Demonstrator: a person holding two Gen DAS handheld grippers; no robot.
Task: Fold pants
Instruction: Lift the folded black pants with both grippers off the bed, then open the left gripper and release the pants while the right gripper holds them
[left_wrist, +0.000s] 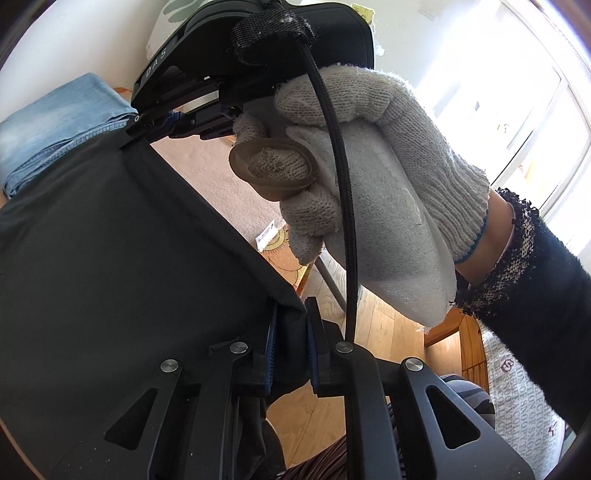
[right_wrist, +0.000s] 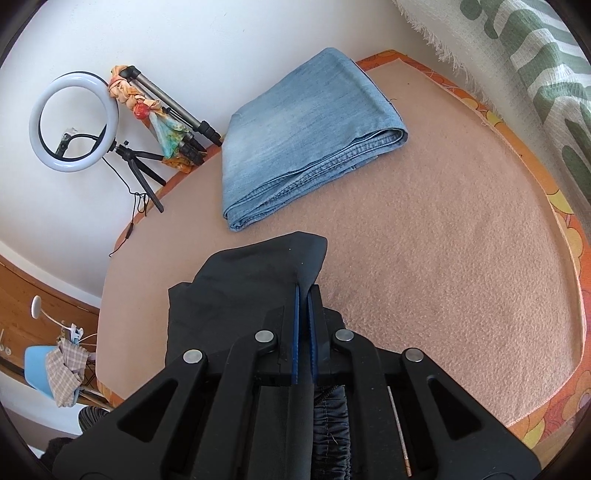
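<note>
While both your tongs pinch the black pants (right_wrist: 255, 280), left tongs (left_wrist: 290, 354) and right tongs (right_wrist: 303, 325) nearly shut on one edge, cloth stretches between them over the desk (right_wrist: 443, 258), folded jeans (right_wrist: 306, 136) beyond.

Bright daylight floods in from the window (left_wrist: 535, 122) at two o'clock in the left wrist view, blowing it out to white glare, while both fisheye pictures stay sharp but bend strongly and darken at their rims.
</note>
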